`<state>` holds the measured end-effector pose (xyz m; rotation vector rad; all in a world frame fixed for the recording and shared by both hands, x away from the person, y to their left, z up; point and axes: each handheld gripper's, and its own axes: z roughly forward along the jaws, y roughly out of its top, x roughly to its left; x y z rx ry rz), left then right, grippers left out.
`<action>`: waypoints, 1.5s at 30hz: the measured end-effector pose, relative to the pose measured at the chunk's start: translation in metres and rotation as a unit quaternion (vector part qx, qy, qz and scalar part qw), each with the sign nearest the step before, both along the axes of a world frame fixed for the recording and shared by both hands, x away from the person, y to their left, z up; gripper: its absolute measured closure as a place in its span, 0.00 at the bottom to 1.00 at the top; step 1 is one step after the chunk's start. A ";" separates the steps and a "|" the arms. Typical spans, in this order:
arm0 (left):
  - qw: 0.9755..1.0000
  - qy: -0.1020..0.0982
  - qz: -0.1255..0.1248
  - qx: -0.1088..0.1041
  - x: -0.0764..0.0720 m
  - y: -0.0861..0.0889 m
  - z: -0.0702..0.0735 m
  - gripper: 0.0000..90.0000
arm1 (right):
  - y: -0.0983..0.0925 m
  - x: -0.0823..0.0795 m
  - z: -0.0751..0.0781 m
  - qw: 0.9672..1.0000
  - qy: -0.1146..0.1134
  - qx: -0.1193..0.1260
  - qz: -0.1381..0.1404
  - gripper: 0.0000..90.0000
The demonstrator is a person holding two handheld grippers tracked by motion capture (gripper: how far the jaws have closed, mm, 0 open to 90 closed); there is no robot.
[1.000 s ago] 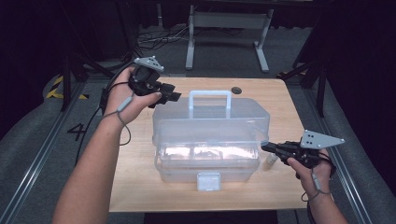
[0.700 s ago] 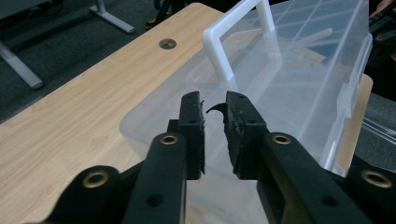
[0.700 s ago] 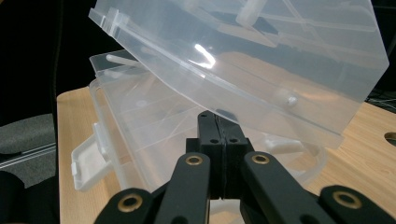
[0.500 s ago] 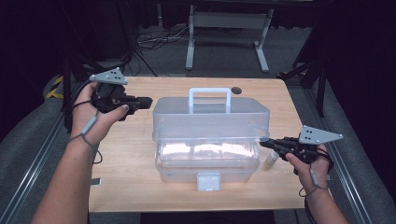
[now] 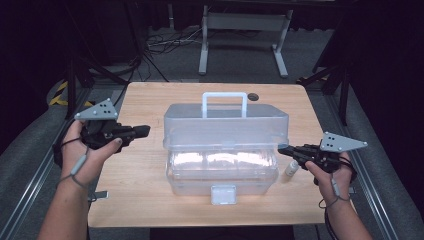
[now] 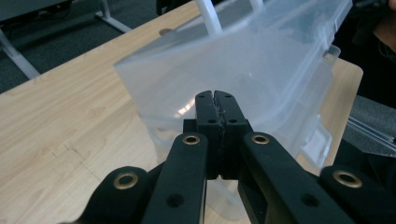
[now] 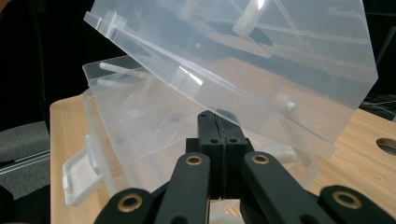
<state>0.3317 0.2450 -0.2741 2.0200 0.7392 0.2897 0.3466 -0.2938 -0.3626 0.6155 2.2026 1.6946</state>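
Storage box [image 5: 225, 145], clear plastic with lid ajar, is seen mid-table, long axis running left-right. Left gripper [image 5: 142, 131], jaws just closed on nothing, is held beside its left end; right gripper [image 5: 281, 149], closed empty, at its right end, nearer.

Grey carpet floor [image 5: 250, 55]; dark room — wooden table [image 5: 145, 175].

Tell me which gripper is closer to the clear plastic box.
The right gripper: its shut tips reach the right end of the clear plastic box, below the edge of its lid. The left gripper has a gap before the box.
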 end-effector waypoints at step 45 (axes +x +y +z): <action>0.999 -0.025 0.019 -0.043 0.000 -0.056 -0.075 1.00 | 0.003 0.001 0.002 1.000 0.006 0.003 -0.009 1.00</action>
